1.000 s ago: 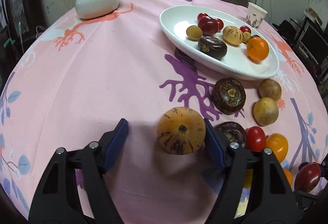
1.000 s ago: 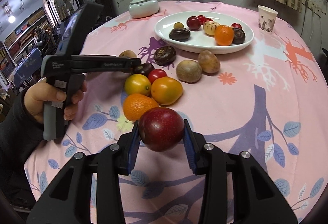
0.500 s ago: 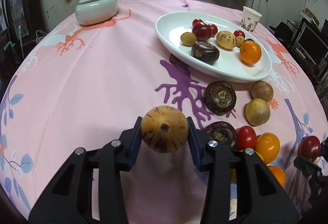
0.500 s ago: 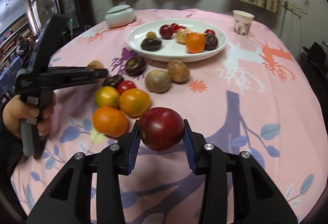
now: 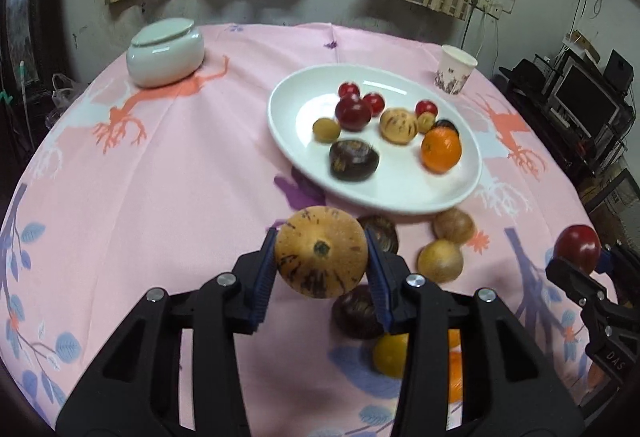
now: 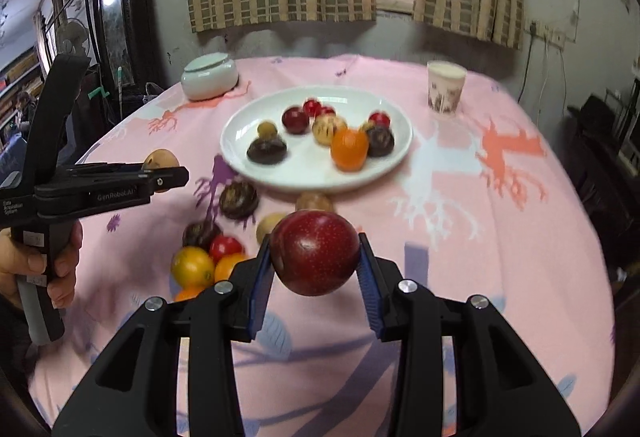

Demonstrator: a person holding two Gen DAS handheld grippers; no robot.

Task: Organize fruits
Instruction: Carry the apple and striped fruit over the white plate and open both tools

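My left gripper is shut on a tan fruit with dark streaks and holds it above the pink tablecloth, short of the white oval plate. My right gripper is shut on a dark red plum, also raised; it also shows in the left wrist view at the far right. The plate holds several fruits, among them an orange and a dark brown fruit. Loose fruits lie on the cloth in front of the plate.
A pale green lidded jar stands at the back left and a paper cup at the back right. The table's round edge drops off on all sides. Furniture and screens stand to the right of the table.
My left gripper closed on the tan fruit and lifted it toward the plate. My right gripper, holding the plum, rose and moved forward toward the plate.
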